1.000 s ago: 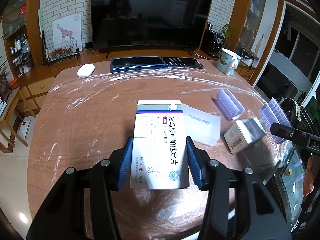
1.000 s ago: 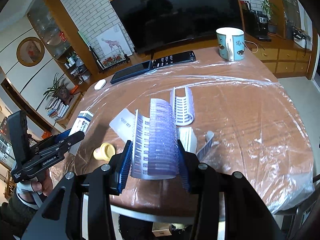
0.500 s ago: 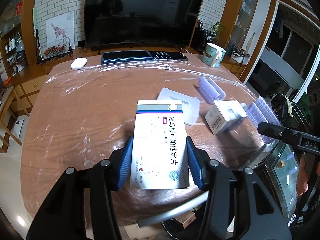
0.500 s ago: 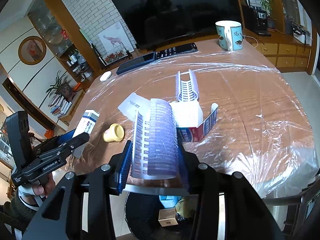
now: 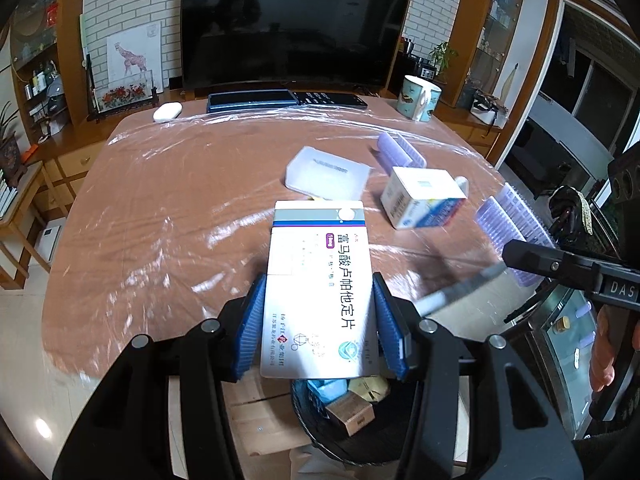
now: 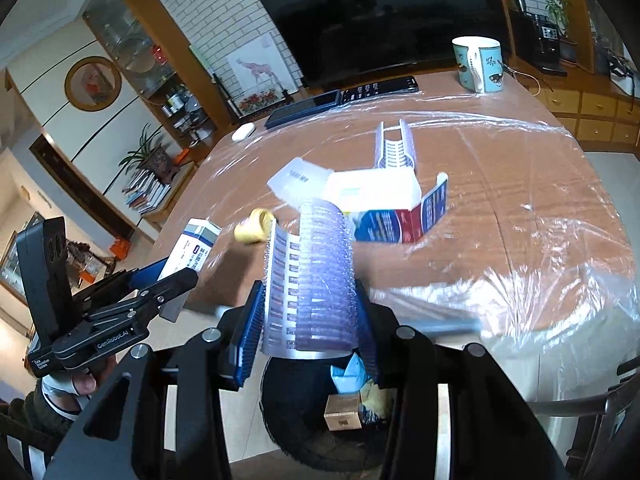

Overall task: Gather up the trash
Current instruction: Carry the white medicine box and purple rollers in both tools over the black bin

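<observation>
My left gripper (image 5: 320, 328) is shut on a white medicine box (image 5: 320, 292) with blue stripe and Chinese text, held over the table's near edge above a black trash bin (image 5: 352, 420). My right gripper (image 6: 308, 328) is shut on a purple ribbed plastic blister tray (image 6: 316, 280), held above the same bin (image 6: 332, 420), which holds small boxes. On the table lie an open blue-and-white carton (image 5: 420, 200), a clear plastic tray (image 5: 326, 174), a second purple tray (image 5: 398, 152) and a yellow cap (image 6: 254, 232).
The brown table (image 5: 160, 208) is covered in clear film. At its far edge are a phone (image 5: 248, 100), a remote (image 5: 328, 99), a white mouse (image 5: 167, 111) and a mug (image 5: 418, 98). A TV (image 5: 292, 28) stands behind. A cardboard box sits by the bin.
Both grippers have drawn back toward the near table edge with their loads; the trash bin has come into view below each of them.
</observation>
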